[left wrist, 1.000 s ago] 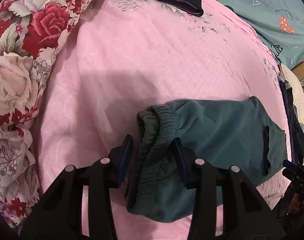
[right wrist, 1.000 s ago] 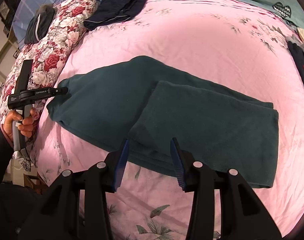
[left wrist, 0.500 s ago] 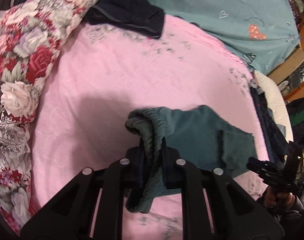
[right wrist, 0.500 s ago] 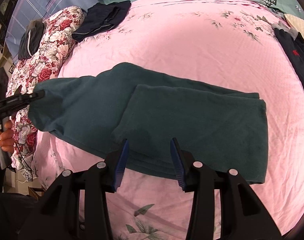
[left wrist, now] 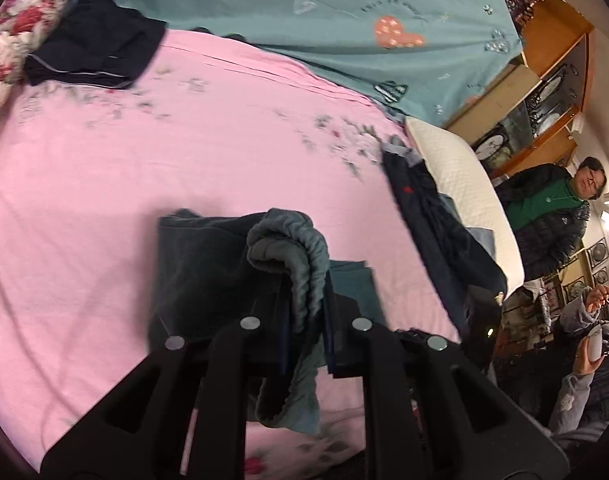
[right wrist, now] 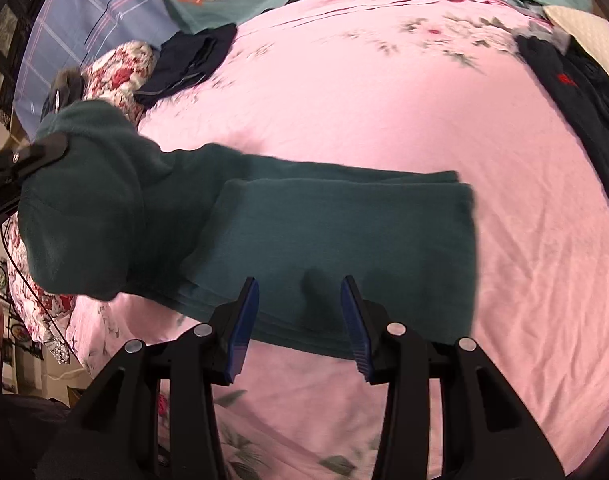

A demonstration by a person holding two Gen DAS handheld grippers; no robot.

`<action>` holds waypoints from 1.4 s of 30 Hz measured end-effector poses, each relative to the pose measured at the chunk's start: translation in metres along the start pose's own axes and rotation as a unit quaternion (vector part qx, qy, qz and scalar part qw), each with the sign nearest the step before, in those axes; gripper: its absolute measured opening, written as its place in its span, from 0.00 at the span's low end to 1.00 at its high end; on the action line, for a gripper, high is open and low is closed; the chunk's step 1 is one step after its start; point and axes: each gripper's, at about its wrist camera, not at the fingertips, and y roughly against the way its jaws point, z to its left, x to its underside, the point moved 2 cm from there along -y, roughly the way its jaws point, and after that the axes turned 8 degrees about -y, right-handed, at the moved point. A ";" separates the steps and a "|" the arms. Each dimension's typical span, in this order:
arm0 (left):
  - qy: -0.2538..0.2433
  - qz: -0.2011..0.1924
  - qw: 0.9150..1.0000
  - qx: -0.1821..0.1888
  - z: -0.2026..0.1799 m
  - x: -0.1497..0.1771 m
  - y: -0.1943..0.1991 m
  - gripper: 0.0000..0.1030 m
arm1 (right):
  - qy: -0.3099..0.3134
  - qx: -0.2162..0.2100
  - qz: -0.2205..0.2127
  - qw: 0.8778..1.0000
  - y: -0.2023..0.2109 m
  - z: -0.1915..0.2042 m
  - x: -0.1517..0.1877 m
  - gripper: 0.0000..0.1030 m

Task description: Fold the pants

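Dark green fleece pants (right wrist: 336, 240) lie partly folded on the pink bedsheet (right wrist: 384, 100). My left gripper (left wrist: 306, 328) is shut on the pants' elastic waistband (left wrist: 304, 256) and holds it lifted above the bed; the folded part lies beyond it (left wrist: 200, 264). In the right wrist view the lifted waist end (right wrist: 84, 208) hangs at the left, with the left gripper (right wrist: 24, 160) clamped on it. My right gripper (right wrist: 300, 312) is open and empty, over the near edge of the folded legs.
A folded navy garment (left wrist: 92, 44) lies at the far left beside a floral pillow (left wrist: 8, 40). Dark clothes (left wrist: 436, 224) and a white pillow (left wrist: 460, 184) lie at the right edge. A teal sheet (left wrist: 324, 20) lies beyond. People (left wrist: 552, 216) stand at right.
My left gripper closed on the waistband, lifted it off the bed and swung it toward the folded legs. The right gripper stayed open and moved slightly closer to the pants.
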 end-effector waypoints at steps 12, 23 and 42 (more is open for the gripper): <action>-0.018 0.093 0.995 -0.002 -0.102 0.007 -0.149 0.13 | -0.056 0.011 -0.032 0.998 0.043 -0.095 0.008 0.42; -0.086 0.034 0.989 -0.113 -0.106 0.004 -0.120 0.80 | -0.088 0.003 -0.056 0.995 0.060 -0.133 0.002 0.42; -0.069 0.099 0.970 -0.210 -0.003 0.056 -0.119 0.76 | -0.034 -0.009 -0.013 0.999 -0.002 -0.086 -0.042 0.20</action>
